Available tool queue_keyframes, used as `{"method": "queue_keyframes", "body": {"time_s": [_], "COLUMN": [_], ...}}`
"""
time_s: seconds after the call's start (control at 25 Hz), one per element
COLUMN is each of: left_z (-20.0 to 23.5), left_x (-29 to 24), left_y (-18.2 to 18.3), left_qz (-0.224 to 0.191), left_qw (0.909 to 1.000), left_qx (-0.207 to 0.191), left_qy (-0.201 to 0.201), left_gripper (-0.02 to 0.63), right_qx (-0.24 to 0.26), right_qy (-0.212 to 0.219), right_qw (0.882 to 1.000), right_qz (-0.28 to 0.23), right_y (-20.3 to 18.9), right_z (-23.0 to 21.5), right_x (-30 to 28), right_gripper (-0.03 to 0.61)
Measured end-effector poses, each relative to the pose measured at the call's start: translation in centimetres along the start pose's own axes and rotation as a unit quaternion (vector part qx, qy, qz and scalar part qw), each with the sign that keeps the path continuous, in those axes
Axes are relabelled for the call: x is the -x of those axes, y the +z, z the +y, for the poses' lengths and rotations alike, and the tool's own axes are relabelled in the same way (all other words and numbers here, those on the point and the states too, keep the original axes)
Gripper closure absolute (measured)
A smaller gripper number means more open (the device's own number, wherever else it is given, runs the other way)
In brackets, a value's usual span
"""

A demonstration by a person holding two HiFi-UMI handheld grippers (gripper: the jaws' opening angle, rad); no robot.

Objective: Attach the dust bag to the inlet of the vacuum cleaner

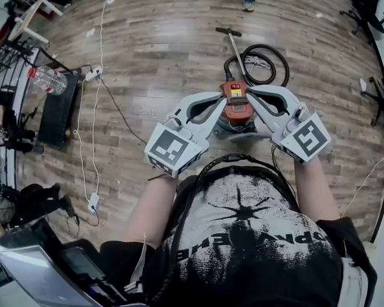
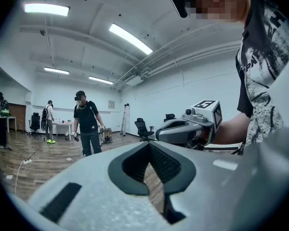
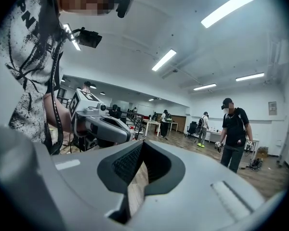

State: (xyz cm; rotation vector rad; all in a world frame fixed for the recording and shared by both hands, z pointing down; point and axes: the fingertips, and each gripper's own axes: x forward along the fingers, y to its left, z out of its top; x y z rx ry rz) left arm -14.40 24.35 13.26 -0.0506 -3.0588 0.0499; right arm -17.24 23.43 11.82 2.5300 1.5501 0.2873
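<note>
In the head view the vacuum cleaner, with a red top, stands on the wooden floor just ahead of the person; its black hose is coiled behind it. No dust bag shows in any view. My left gripper and right gripper are held level above the vacuum, their tips pointing towards each other, both shut and empty. The left gripper view shows the left gripper with jaws together and the right gripper's body opposite. In the right gripper view the right gripper is likewise shut, facing the left gripper's body.
A water bottle, a dark mat and white cables with a power strip lie on the floor to the left. Office chairs stand at the right. A person stands further off in the room, and others are at tables behind.
</note>
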Motion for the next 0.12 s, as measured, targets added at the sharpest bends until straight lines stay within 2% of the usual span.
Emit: {"method": "queue_keyframes", "body": {"time_s": [0.12], "left_z": [-0.35], "left_x": [0.5], "left_y": [-0.7], "left_qz": [0.005], "left_qw": [1.0], "left_qx": [-0.002], "left_qy": [-0.005], "left_gripper": [0.609], "right_qx": [0.012], "right_qy": [0.003], "right_qw": [1.0], "right_qz": [-0.01], "right_y": [0.18], "right_z": [0.89], "right_x": [-0.22], "right_gripper": [0.572]}}
